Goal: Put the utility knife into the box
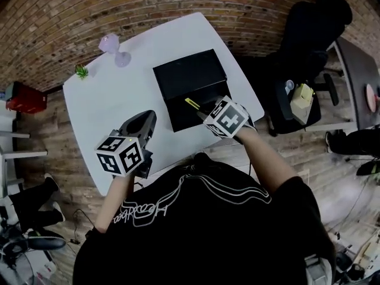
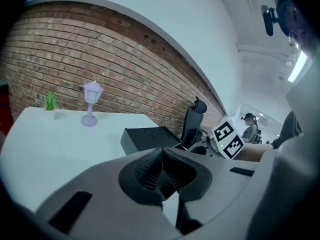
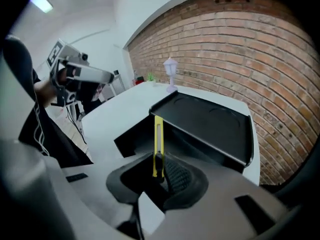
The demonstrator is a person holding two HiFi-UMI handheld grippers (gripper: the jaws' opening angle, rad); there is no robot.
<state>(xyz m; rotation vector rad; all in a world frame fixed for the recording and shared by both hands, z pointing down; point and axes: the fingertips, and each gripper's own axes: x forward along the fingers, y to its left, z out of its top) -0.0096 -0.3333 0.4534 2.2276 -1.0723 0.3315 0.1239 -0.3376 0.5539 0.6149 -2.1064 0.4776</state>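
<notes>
The yellow utility knife [image 3: 158, 143] is clamped by one end between the pads of the right gripper [image 3: 161, 170]. Its free end juts out ahead of the jaws, above the dark opening of the black box [image 3: 131, 138]. In the head view the utility knife [image 1: 192, 104] shows as a short yellow bar just over the near, open part of the box [image 1: 178, 119], and whether it touches the box cannot be told. The box's lid [image 1: 190, 74] is raised behind the opening, on the side away from the person.

The right gripper [image 1: 205, 110] tilts steeply down toward the box, its marker cube [image 1: 228, 118] facing up. The person's right forearm [image 1: 261, 156] reaches forward from the body to the near edge of the box.

The left gripper [image 1: 144, 121] hangs over the near left part of the white table [image 1: 113, 100], well apart from the box and pointing forward with a slight downward tilt. Its cube [image 1: 120, 154] sits at the table's near edge, with the left arm bent close to the body. In the left gripper view, the left gripper [image 2: 161, 170] has its jaws pressed together with nothing between them.

At the far side of the table stand a small purple lamp [image 1: 113, 47] and a little green plant [image 1: 81, 71]. A black office chair [image 1: 309, 37] is off to the right, with a brick wall [image 2: 125, 59] behind the table.
</notes>
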